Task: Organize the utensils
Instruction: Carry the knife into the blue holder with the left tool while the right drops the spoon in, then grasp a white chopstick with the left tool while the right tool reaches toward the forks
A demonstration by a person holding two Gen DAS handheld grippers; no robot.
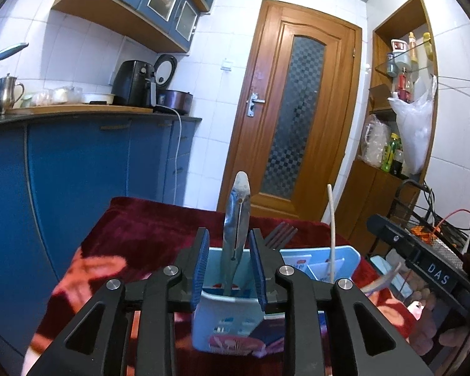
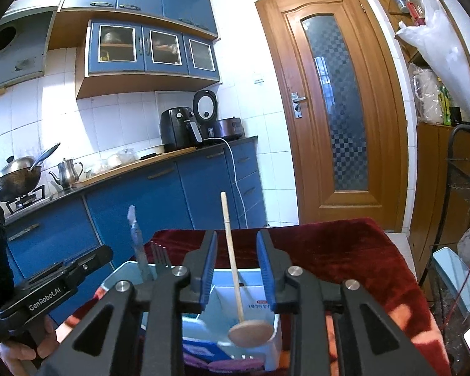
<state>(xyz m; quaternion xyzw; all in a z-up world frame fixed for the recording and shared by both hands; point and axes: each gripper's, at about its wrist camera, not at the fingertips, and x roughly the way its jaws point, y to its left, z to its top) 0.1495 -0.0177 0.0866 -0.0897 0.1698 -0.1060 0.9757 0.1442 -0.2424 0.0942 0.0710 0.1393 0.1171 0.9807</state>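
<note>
Left tongs (image 1: 229,269) parted, knife (image 1: 236,219) between, untouched; right tongs (image 2: 236,269) parted around wooden spoon (image 2: 235,269), free.

light blue plastic utensil caddy (image 1: 235,322) sits on red velvet cloth. shiny metal tongs (image 1: 235,219) stand upright in its left compartment, a dark metal fork (image 1: 280,235) behind them tines up. pale wooden spoon (image 2: 235,266) leans in the right compartment, round bowl at the front rim.

a home kitchen: blue cabinets (image 2: 147,44), tiled walls, wok (image 2: 14,178) on stove (air fryer (image 2: 176,130) too)
</note>
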